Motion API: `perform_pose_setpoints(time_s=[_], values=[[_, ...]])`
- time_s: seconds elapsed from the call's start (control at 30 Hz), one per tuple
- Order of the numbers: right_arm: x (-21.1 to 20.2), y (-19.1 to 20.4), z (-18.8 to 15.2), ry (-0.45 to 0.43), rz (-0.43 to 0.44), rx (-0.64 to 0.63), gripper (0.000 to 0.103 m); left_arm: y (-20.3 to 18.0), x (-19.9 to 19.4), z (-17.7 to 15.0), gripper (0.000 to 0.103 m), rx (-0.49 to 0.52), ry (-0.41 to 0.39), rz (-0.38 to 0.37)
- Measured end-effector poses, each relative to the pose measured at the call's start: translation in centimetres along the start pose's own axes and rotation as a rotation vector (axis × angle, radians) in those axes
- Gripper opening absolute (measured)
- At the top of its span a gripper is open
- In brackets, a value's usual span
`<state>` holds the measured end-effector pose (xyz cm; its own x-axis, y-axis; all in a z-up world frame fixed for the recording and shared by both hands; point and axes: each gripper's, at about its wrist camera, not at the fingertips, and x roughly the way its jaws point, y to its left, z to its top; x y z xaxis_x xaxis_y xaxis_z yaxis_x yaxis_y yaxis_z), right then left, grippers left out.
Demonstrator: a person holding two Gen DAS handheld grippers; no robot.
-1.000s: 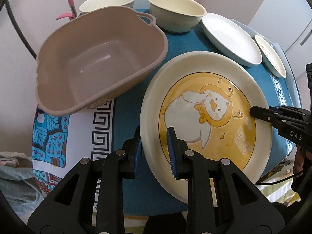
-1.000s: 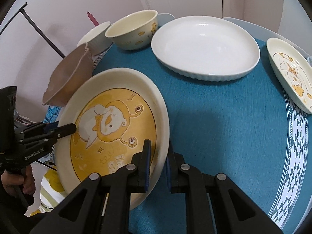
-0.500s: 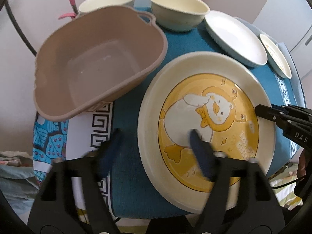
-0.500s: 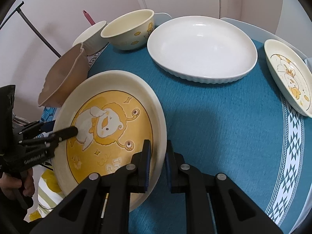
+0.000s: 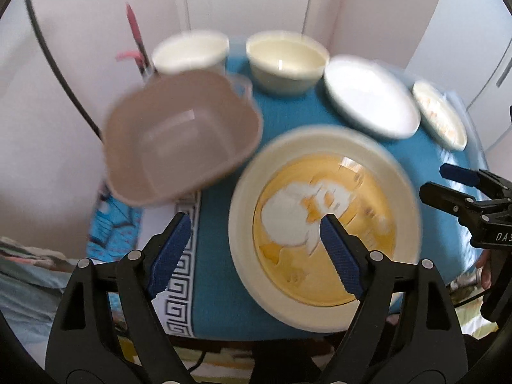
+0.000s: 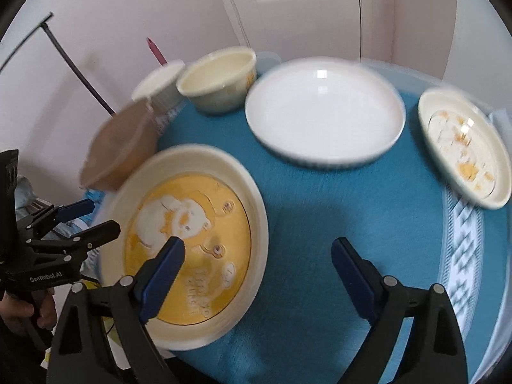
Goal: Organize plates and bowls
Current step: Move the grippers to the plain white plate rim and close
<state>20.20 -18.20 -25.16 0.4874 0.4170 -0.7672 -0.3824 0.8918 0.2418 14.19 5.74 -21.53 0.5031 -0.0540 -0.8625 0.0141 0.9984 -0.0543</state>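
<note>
A large cream plate with a yellow cartoon lion lies flat on the blue tablecloth near the front edge. My left gripper hovers over its left rim, jaws opening, with neither pad touching the plate. Over the opposite rim my right gripper is also opening, its pads clear of the plate. Behind stand a white plate, a small cartoon plate and two cream bowls.
A tan plastic basin sits tilted at the table's left, partly over the edge. A pink tool and a thin black stand rise behind it. Bare blue cloth lies right of the lion plate.
Both grippers were shut on the lion plate's rim; each has let go and opened wide, the left one first. The plate now rests on the cloth, and both grippers have lifted away.
</note>
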Motion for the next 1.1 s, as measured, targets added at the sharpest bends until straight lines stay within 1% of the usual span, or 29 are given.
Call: perform_pose_setpoints(time_s=[0.03, 0.1, 0.13, 0.17, 0.2, 0.27, 0.33, 0.43, 0.5, 0.53, 0.6, 0.67, 0.73, 0.83, 0.9, 0.97, 1.03, 1.1], values=[[-1.0, -0.1, 0.4, -0.023, 0.008, -0.008, 0.091, -0.4, -1.6, 0.6, 0.082, -0.010, -0.045, 0.004], [-3.4, -0.7, 1.4, -0.086, 0.033, -0.021, 0.092, -1.2, -3.7, 1.6, 0.083, -0.033, -0.109, 0.007], [-4.4, -1.1, 1.8, -0.114, 0.048, -0.022, 0.092, -1.9, -5.1, 2.3, 0.089, -0.054, -0.151, 0.003], [-5.6, -1.8, 2.3, -0.147, 0.059, -0.019, 0.096, -2.4, -5.8, 2.9, 0.098, -0.070, -0.179, 0.000], [-6.5, -2.2, 2.7, -0.171, 0.069, -0.015, 0.101, -3.1, -7.0, 3.5, 0.101, -0.092, -0.225, -0.006], [-8.3, -3.7, 3.9, -0.193, 0.093, -0.010, 0.102, -4.6, -8.4, 4.5, 0.103, -0.120, -0.295, -0.015], [-9.8, -5.4, 5.5, -0.186, 0.083, -0.032, 0.102, -6.1, -9.0, 5.6, 0.103, -0.137, -0.317, -0.021], [-11.1, -7.4, 7.8, -0.158, 0.028, -0.104, 0.102, -8.0, -9.0, 7.3, 0.103, -0.174, -0.327, -0.027], [-11.5, -8.6, 9.2, -0.168, -0.004, -0.138, 0.102, -8.8, -8.2, 8.2, 0.103, -0.206, -0.301, -0.046], [-11.6, -9.0, 9.7, -0.170, -0.013, -0.155, 0.102, -9.0, -7.4, 8.9, 0.103, -0.229, -0.278, -0.071], [-10.9, -10.0, 11.4, -0.144, -0.017, -0.205, 0.102, -9.2, -6.1, 9.6, 0.103, -0.270, -0.245, -0.105], [-9.0, -11.3, 13.1, -0.092, -0.006, -0.226, 0.102, -9.2, -4.2, 10.2, 0.103, -0.311, -0.207, -0.149], [-7.3, -12.3, 14.1, -0.047, 0.014, -0.225, 0.102, -8.9, -1.9, 10.6, 0.103, -0.357, -0.169, -0.185], [-4.0, -14.3, 15.5, 0.036, 0.059, -0.188, 0.102, -8.3, 2.5, 11.2, 0.103, -0.437, -0.089, -0.263], [-1.8, -15.3, 16.1, 0.082, 0.087, -0.173, 0.102, -7.9, 4.8, 11.3, 0.103, -0.468, -0.045, -0.285], [0.5, -15.8, 16.3, 0.134, 0.110, -0.179, 0.102, -7.7, 7.2, 11.3, 0.102, -0.481, 0.001, -0.286], [2.8, -15.9, 16.4, 0.182, 0.118, -0.201, 0.097, -7.6, 9.2, 11.4, 0.099, -0.483, 0.040, -0.282], [4.5, -16.0, 16.6, 0.218, 0.132, -0.214, 0.080, -7.7, 11.0, 11.8, 0.092, -0.465, 0.075, -0.275]])
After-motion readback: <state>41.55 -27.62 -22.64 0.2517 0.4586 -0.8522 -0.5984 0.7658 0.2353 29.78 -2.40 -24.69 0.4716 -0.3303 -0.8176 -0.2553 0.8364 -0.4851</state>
